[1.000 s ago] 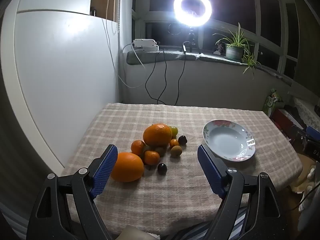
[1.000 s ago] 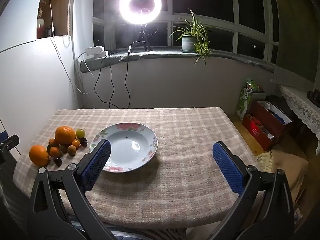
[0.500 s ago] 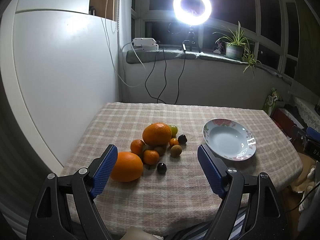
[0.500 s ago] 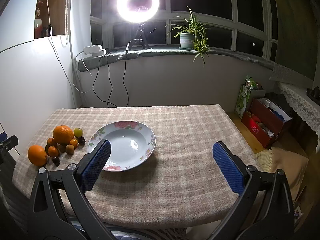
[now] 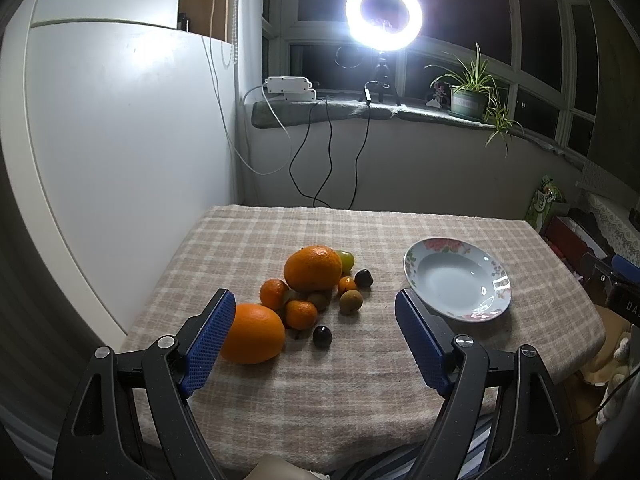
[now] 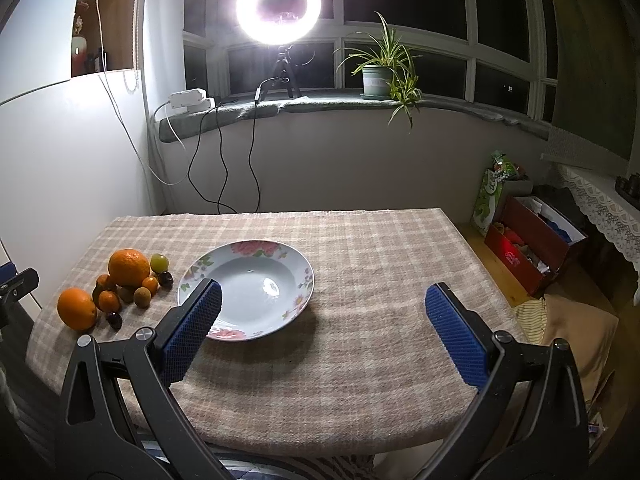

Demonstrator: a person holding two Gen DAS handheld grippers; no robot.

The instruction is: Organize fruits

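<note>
Both grippers, left (image 5: 316, 338) and right (image 6: 322, 334), hover spread and empty, likely ready to pick, while the fruits (image 5: 312, 292) sit heaped left of the bare plate (image 5: 458, 284).

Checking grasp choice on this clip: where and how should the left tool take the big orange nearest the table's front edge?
Grip the near orange across its widest middle, coming from above and the front with the open left tool. It is round and lies a little apart from the fruit pile, so its left and front sides are free.
</note>
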